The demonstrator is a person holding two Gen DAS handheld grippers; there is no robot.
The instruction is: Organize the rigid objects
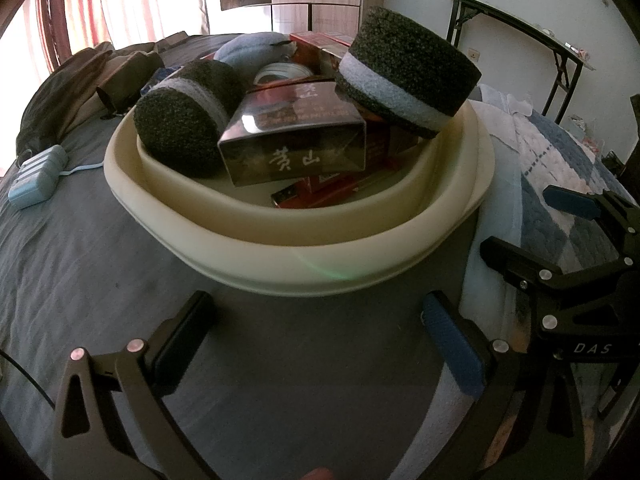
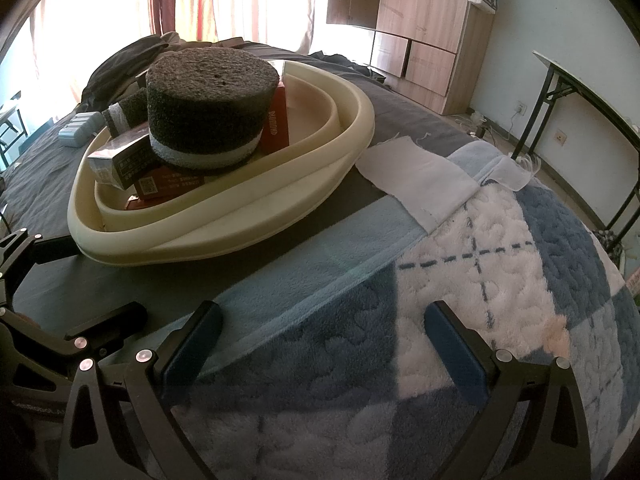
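A cream collapsible basin (image 1: 280,256) sits on the grey bed sheet. It holds a dark glossy box with Chinese letters (image 1: 292,136), several red boxes (image 1: 340,188), a roll of tape (image 1: 280,72) and two round dark sponge blocks, one at the left (image 1: 180,120) and one tilted on the right rim (image 1: 408,68). My left gripper (image 1: 320,320) is open and empty just in front of the basin. My right gripper (image 2: 324,324) is open and empty over the blanket; it also shows in the left wrist view (image 1: 528,224). The basin (image 2: 224,232) and the big sponge block (image 2: 208,108) show in the right wrist view.
A pale blue power strip (image 1: 36,176) lies on the sheet at the left. A blue-and-white checked blanket (image 2: 500,280) and a white cloth (image 2: 416,176) lie right of the basin. Dark clothes (image 1: 80,84) are piled behind. A folding table (image 2: 592,92) stands at the right.
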